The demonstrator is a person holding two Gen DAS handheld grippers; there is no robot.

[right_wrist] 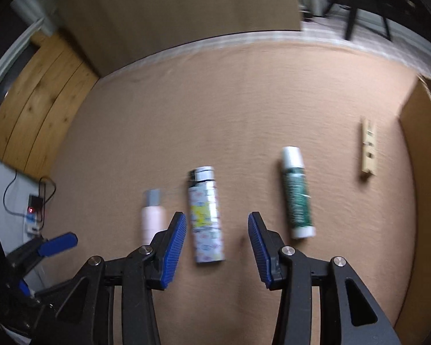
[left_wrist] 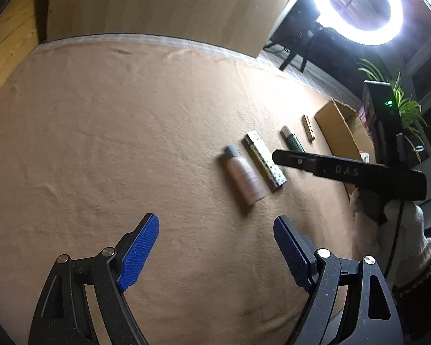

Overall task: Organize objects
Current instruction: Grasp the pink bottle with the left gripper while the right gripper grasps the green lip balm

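Tan cloth tabletop (right_wrist: 215, 100) | row: pink bottle (right_wrist: 152, 215), patterned lighter (right_wrist: 207, 218), green tube (right_wrist: 297, 198), clothespin (right_wrist: 369, 149); cardboard box (right_wrist: 422, 172) beside | left gripper (left_wrist: 215, 247) jaws wide, empty | right gripper (right_wrist: 217, 244) jaws narrower, straddling lighter, not pressing.

Pink bottle (right_wrist: 152, 215), patterned lighter (right_wrist: 206, 215), green-labelled tube (right_wrist: 297, 192), wooden clothespin (right_wrist: 369, 149); flat, side by side on cloth.

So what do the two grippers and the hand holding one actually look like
Both are black plastic frames with silver rivets and ribbed blue pads on the fingers: the left gripper and the right gripper. From the left wrist view, the right one's side carries embossed lettering and a black cable. The hand wears a white knit glove with a brown-striped cuff.
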